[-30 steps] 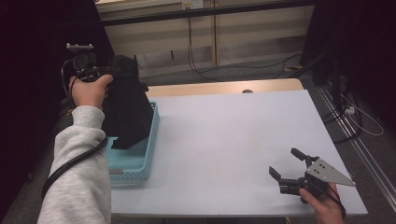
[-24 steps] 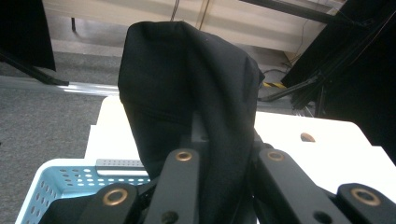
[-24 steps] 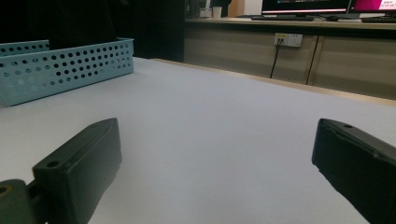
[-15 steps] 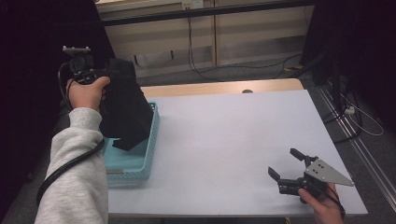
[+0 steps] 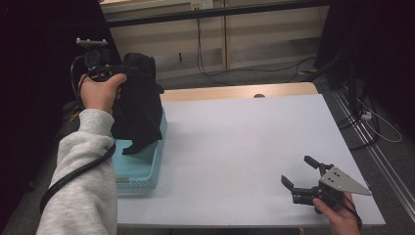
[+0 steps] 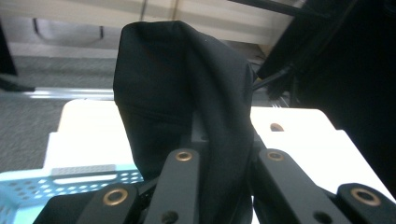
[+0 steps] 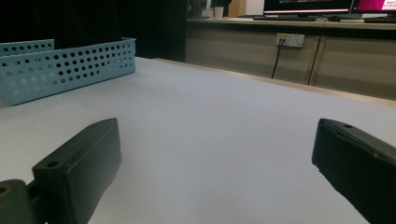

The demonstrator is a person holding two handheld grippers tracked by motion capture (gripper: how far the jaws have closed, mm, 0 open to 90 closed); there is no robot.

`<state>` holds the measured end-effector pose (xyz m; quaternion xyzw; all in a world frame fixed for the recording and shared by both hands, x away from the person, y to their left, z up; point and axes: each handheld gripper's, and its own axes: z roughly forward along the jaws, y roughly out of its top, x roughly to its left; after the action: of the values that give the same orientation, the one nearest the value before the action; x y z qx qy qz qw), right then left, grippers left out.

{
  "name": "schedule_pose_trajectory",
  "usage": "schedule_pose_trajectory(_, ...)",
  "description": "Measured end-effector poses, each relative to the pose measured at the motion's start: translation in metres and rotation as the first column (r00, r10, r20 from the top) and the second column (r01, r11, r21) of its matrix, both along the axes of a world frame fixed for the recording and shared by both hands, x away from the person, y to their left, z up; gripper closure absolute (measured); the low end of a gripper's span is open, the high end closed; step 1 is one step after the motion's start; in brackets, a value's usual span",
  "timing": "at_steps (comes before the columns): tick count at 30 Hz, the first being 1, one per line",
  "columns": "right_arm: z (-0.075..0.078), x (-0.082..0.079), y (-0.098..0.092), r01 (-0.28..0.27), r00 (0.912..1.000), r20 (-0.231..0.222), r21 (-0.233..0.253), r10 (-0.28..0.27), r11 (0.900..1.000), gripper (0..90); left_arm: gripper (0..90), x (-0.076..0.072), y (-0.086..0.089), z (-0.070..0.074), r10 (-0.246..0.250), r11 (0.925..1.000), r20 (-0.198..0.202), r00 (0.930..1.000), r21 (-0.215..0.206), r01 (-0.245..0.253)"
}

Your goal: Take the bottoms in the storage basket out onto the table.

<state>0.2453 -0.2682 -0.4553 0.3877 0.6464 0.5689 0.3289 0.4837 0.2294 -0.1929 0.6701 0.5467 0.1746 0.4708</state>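
A black cloth point(image 5: 139, 105) hangs from my left gripper point(image 5: 128, 73), which is shut on its top and held high over the light blue perforated basket point(image 5: 139, 171) at the table's left edge. In the left gripper view the black cloth point(image 6: 187, 98) bulges up between the two jaws, and the basket point(image 6: 70, 179) lies below. The cloth's lower end dangles into the basket. My right gripper point(image 5: 299, 172) rests low near the table's front right corner, open, with nothing between its fingers. In the right gripper view the basket point(image 7: 65, 67) stands far off at the left.
The white table top point(image 5: 244, 142) stretches between basket and right gripper. A wooden strip with a small hole point(image 5: 259, 96) runs along the far edge. Cables lie on the floor beyond and to the right. Cabinets stand behind the table.
My left hand has lifted the black cloth a little higher above the basket. The right gripper has stayed where it was, still open.
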Motion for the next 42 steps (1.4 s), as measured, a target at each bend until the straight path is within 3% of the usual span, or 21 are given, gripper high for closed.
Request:
schedule_pose_trajectory(3,0.0,0.0,0.001,-0.002,1.0,-0.001,0.001,0.002,1.0,0.6,83.2,-0.002,-0.007,0.007,-0.028,0.9992,0.005,0.9996,-0.03,0.028)
schedule_pose_trajectory(8,0.0,0.0,0.001,-0.003,1.0,-0.001,0.0,0.003,1.0,0.6,83.1,-0.004,-0.013,0.017,-0.041,0.9988,0.019,0.999,-0.025,0.041)
schedule_pose_trajectory(14,0.0,0.0,0.001,-0.006,1.0,-0.001,0.002,0.006,1.0,0.6,83.2,-0.005,-0.02,0.028,-0.066,0.9959,0.016,0.9977,-0.061,0.067)
schedule_pose_trajectory(19,0.0,0.0,0.001,-0.007,1.0,-0.001,0.0,0.007,1.0,0.6,83.1,-0.008,-0.034,0.034,-0.1,0.9931,0.032,0.9944,-0.058,0.102)
schedule_pose_trajectory(24,-0.001,0.001,0.002,-0.011,0.9999,-0.002,-0.004,0.011,1.0,0.6,83.2,-0.011,-0.056,0.037,-0.149,0.9853,0.042,0.988,-0.079,0.152)
schedule_pose_trajectory(25,0.0,0.001,0.002,-0.012,0.9999,-0.002,-0.004,0.012,1.0,0.6,83.2,-0.013,-0.067,0.04,-0.173,0.9808,0.052,0.9835,-0.081,0.177)
schedule_pose_trajectory(26,0.0,0.001,0.002,-0.012,0.9999,-0.002,-0.004,0.012,1.0,0.6,83.2,-0.013,-0.067,0.04,-0.173,0.9808,0.052,0.9835,-0.081,0.177)
schedule_pose_trajectory(27,-0.001,0.001,0.002,-0.012,0.9999,-0.003,-0.004,0.012,1.0,0.6,83.2,-0.017,-0.08,0.043,-0.203,0.974,0.065,0.977,-0.089,0.208)
schedule_pose_trajectory(28,-0.001,0.001,0.002,-0.012,0.9999,-0.003,-0.004,0.012,1.0,0.6,83.2,-0.017,-0.08,0.043,-0.203,0.974,0.065,0.977,-0.089,0.208)
schedule_pose_trajectory(29,-0.001,0.001,0.002,-0.013,0.9999,-0.003,-0.004,0.013,1.0,0.6,83.2,-0.021,-0.093,0.045,-0.233,0.9657,0.079,0.9692,-0.098,0.24)
schedule_pose_trajectory(30,-0.001,0.001,0.002,-0.013,0.9999,-0.003,-0.004,0.013,1.0,0.6,83.1,-0.021,-0.093,0.045,-0.233,0.9657,0.079,0.9692,-0.098,0.24)
schedule_pose_trajectory(35,-0.001,0.0,0.002,-0.014,0.9999,-0.003,-0.009,0.014,1.0,0.6,83.1,-0.034,-0.129,0.054,-0.32,0.9377,0.117,0.9402,-0.103,0.332)
schedule_pose_trajectory(38,0.0,0.0,0.002,-0.016,0.9999,0.001,-0.01,0.016,1.0,0.6,83.1,-0.036,-0.136,0.052,-0.33,0.9352,0.118,0.9365,-0.093,0.341)
schedule_pose_trajectory(41,0.0,-0.001,0.001,-0.012,0.9999,-0.001,-0.007,0.012,1.0,0.6,83.1,-0.032,-0.139,0.034,-0.34,0.9316,0.086,0.9365,-0.105,0.348)
schedule_pose_trajectory(42,0.0,-0.001,0.001,-0.012,0.9999,-0.001,-0.007,0.012,1.0,0.6,83.1,-0.032,-0.139,0.034,-0.34,0.9316,0.086,0.9365,-0.105,0.348)
